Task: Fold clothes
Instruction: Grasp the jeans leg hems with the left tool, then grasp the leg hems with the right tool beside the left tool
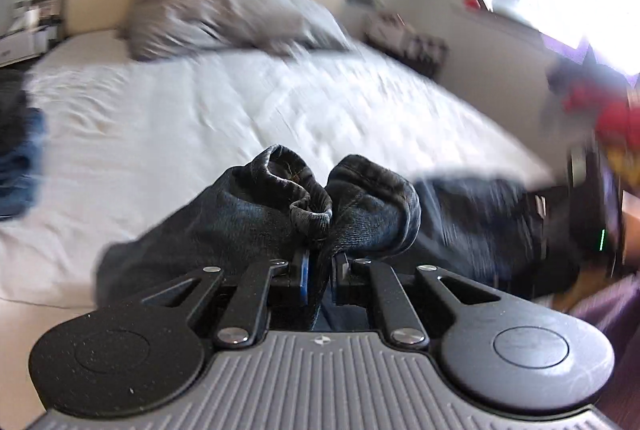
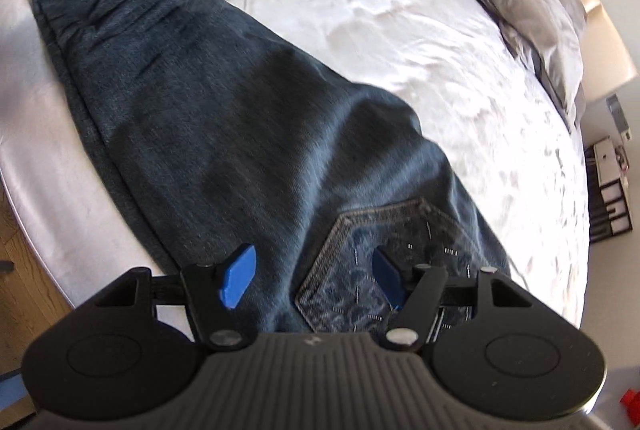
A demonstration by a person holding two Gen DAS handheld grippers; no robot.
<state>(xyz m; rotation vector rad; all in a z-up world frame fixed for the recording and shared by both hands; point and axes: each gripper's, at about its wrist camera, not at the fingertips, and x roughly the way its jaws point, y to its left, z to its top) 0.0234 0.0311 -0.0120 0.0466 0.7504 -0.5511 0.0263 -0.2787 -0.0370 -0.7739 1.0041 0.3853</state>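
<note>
Left wrist view: hems of the jeans are pinched between narrow left jaws. Right jaws stand wide over the pocket; both layers should be carried evenly.

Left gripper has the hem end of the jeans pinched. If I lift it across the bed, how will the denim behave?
Probably floppy: the jeans bunch and curl where the left gripper pinches them. Likely heavy for cloth: thick denim, so the rest should drag across the white sheet. The double-layer hem looks unlikely to slip.
</note>
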